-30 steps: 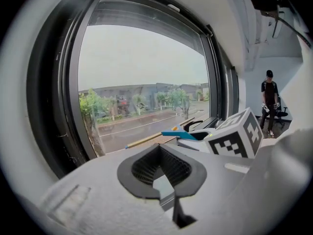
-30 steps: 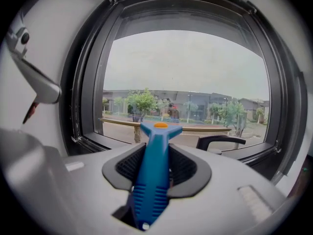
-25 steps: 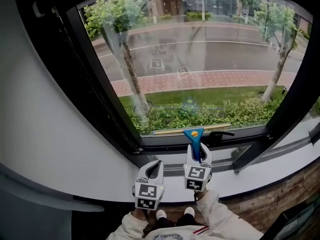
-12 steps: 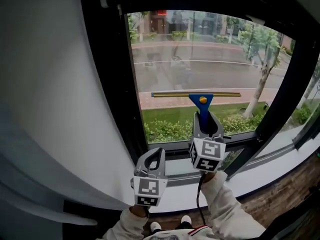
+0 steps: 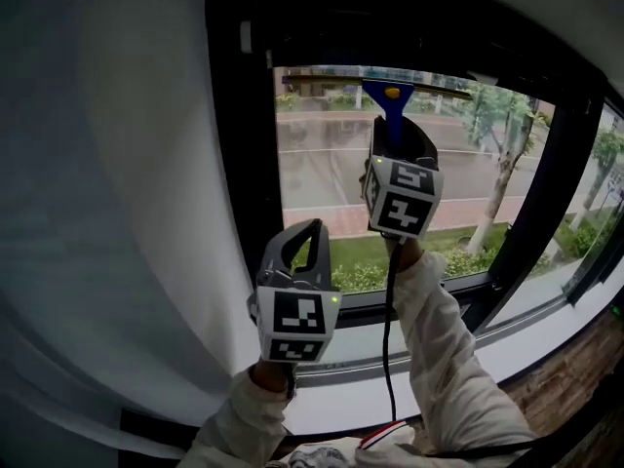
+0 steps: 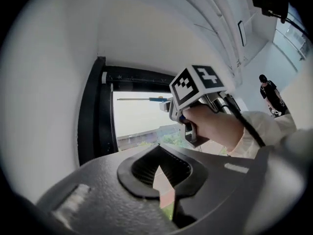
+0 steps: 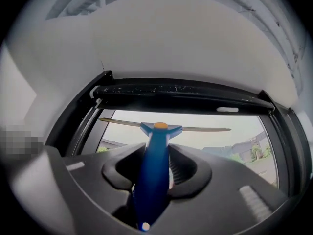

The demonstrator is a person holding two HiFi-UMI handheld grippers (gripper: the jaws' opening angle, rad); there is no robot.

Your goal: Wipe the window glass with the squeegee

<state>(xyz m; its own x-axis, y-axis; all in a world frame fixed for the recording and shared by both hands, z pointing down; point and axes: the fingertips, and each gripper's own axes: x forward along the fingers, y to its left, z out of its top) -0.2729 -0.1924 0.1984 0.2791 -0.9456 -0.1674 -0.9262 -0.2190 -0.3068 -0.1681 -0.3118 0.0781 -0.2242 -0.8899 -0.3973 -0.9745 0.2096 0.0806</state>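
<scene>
Where ribbed right tongs [image 7: 154,153] clamp, blue squeegee [image 7: 159,135] tapers.

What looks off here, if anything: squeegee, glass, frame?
Nothing stands out. The squeegee sits roughly level near the top of the window glass, its handle clamped by the right gripper. The left gripper hangs lower, shut and empty.

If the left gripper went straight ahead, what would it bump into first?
Likely the glass: the left gripper points at its lower part, with nothing between. Depth is unclear.
</scene>
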